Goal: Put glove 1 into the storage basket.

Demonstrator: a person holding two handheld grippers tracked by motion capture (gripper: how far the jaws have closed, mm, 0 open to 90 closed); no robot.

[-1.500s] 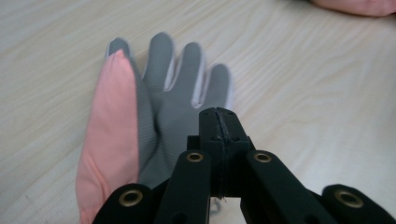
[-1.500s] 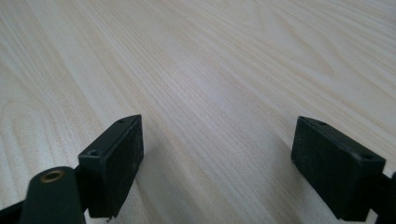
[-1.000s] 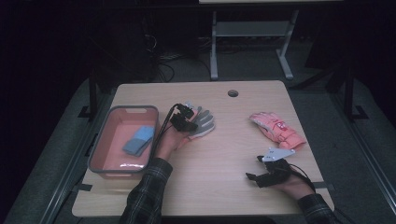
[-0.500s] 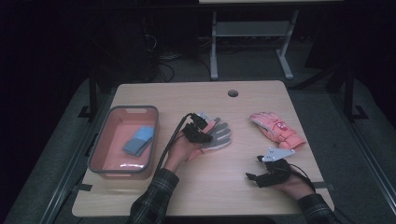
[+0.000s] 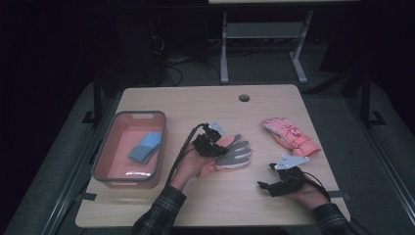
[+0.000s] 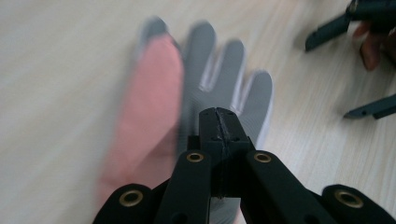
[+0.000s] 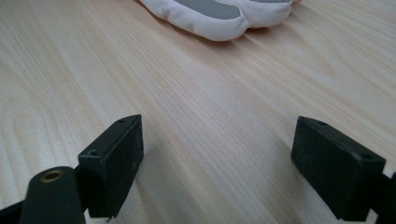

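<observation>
Glove [image 5: 230, 154] with grey palm and pink cuff hangs pinched in my left gripper [image 5: 211, 142], near the table's [image 5: 205, 98] middle. Red bin [image 5: 147, 116] sits left, another pink glove [image 5: 288, 137] right; my right gripper [image 5: 264, 185] rests spread wide.

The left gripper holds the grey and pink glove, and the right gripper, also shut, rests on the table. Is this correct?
Not quite: the right gripper is open, as the right gripper view shows its jaws standing apart over bare table. The left gripper does hold the grey and pink glove.
</observation>
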